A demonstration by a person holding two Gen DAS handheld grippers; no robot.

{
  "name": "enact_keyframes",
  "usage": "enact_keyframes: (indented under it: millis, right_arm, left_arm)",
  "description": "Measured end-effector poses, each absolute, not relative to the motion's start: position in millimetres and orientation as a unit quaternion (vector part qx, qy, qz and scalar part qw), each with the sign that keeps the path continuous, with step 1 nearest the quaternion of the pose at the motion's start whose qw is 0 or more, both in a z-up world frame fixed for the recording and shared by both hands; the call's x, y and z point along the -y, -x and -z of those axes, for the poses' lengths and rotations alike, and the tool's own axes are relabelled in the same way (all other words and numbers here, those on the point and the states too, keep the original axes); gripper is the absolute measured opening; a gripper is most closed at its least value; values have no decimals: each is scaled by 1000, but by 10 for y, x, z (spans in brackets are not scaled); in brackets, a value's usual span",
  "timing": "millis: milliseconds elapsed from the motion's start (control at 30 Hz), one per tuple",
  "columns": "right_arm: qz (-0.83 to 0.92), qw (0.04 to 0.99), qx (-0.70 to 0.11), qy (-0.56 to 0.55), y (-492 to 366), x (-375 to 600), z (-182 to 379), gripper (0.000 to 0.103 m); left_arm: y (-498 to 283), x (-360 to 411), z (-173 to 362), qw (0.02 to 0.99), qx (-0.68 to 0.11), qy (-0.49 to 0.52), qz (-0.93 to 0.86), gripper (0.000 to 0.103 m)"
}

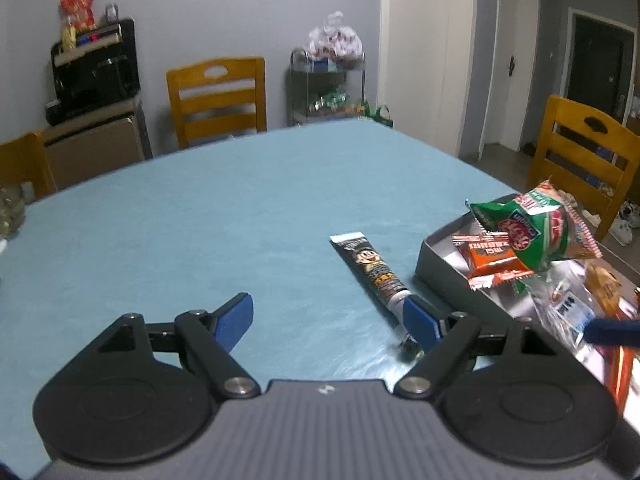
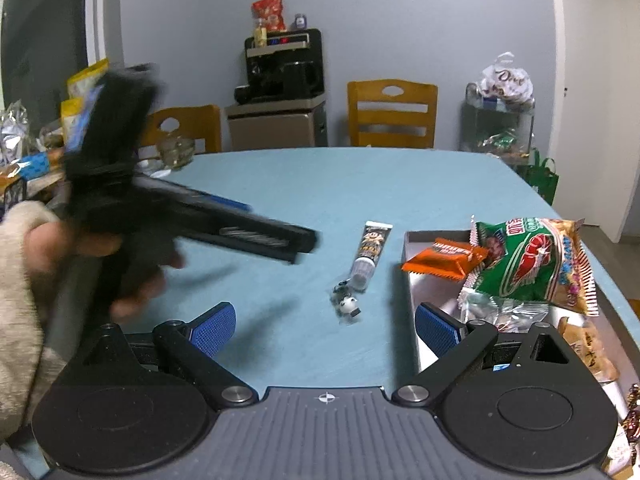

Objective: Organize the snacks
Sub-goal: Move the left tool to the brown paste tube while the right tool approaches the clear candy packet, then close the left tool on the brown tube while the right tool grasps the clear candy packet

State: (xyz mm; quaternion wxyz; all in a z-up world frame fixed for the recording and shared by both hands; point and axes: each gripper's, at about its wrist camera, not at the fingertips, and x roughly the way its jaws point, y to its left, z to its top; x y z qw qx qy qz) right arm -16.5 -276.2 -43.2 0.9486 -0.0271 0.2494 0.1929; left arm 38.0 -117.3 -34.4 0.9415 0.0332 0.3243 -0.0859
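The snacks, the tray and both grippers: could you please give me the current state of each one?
Left gripper: open, empty, above the table.
Right gripper: open, empty.
Grey tray: on the table, partly filled.
Green snack bag: in the tray, sealed.
Orange packet: in the tray, overhanging its left rim.
Black tube snack: flat on the table, outside the tray.
Small wrapped candy: on the table, outside the tray.

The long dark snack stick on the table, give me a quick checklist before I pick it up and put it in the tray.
1. Left tool open: ok.
2. Right tool open, empty: ok.
3. Snack stick lies flat on the tablecloth, outside the tray: ok.
4. Small wrapped candy beside the stick's near end, may get caught: not ok.
5. Tray space: green bag and orange packet crowd it: cannot tell.
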Motion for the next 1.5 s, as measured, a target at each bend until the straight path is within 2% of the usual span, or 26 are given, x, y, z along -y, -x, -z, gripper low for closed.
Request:
enact_keyframes:
  millis: [367, 467, 533, 600, 633, 700, 800, 867, 1000, 1167, 1500]
  right_arm:
    - [-183, 949, -255, 29, 94, 2868, 489, 97]
    - [-183, 948, -260, 29, 52, 2883, 512, 97]
    - [-183, 947, -262, 30, 12, 2874, 512, 97]
    - [-187, 945, -264, 40, -62, 2822, 498, 95]
    - [-187, 944, -267, 45, -115, 2789, 493, 93]
    - [-188, 942, -273, 59, -215, 2706, 486, 86]
    - [-204, 933, -289, 72, -321, 2602, 498, 85]
    - [-207, 928, -298, 82, -381, 2529, 506, 69]
    - [-194, 924, -313, 100, -517, 2409, 562, 65]
    - [-174, 921, -331, 109, -696, 2320, 685, 55]
    - [-149, 921, -343, 110, -839, 2251, 807, 46]
  left_arm:
    - [-1006, 1743, 683, 927, -360, -63, 84, 83]
    - [-1144, 1784, 756, 921, -377, -58, 82, 68]
    - [-1199, 1789, 791, 917, -385, -50, 91, 49]
    - [-1231, 1795, 797, 918, -382, -45, 99, 39]
    - [-1243, 1796, 799, 918, -381, -45, 102, 32]
    - [-1248, 1775, 798, 917, -380, -42, 109, 24]
    - [-1254, 1646, 804, 920, -377, -39, 102, 23]
    - [-1280, 1559, 799, 920, -377, -46, 95, 23]
    - [-1268, 1343, 798, 923, -371, -51, 93, 22]
    - [-1238, 1183, 812, 923, -365, -41, 114, 22]
    - [-1249, 1084, 847, 922, -363, -36, 130, 22]
